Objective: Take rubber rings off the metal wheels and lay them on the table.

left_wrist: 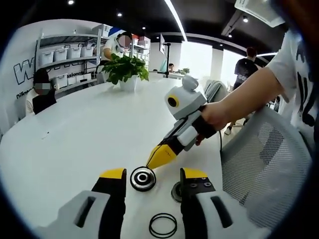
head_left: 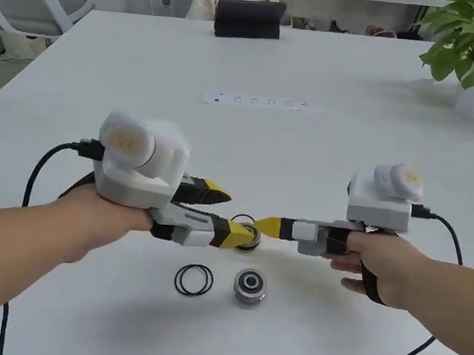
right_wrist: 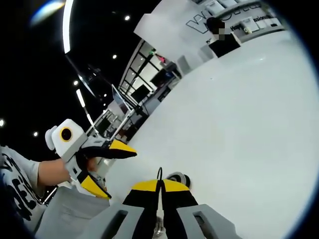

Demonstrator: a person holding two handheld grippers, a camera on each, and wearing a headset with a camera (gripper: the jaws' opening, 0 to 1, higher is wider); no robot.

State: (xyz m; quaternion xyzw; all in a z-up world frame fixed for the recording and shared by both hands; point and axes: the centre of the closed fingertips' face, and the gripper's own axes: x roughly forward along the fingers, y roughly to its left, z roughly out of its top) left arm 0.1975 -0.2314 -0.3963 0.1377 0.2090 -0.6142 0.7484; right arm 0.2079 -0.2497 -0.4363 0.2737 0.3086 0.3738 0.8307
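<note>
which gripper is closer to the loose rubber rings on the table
Left. The left gripper is close above the loose rubber rings; the right gripper points in from farther away.

White table [head_left: 346, 64] with a potted plant [head_left: 463, 38] (shelves [left_wrist: 65, 62] of bins behind), strip light [left_wrist: 175, 19] overhead.

The broad middle of the desk [head_left: 341, 159] is lying open for passage, with just a flat strip [head_left: 261, 102] resting above centre, a potted plant [head_left: 462, 46] crowding the upper right corner and a black object [head_left: 249, 19] standing at the top edge. At lower centre the left gripper [head_left: 235, 215] and right gripper [head_left: 262, 226] are blocking the way, meeting tip to tip at a metal wheel [head_left: 249, 240]. A second wheel [head_left: 249, 286] and rubber rings [head_left: 193, 280] are lying just below them.
</note>
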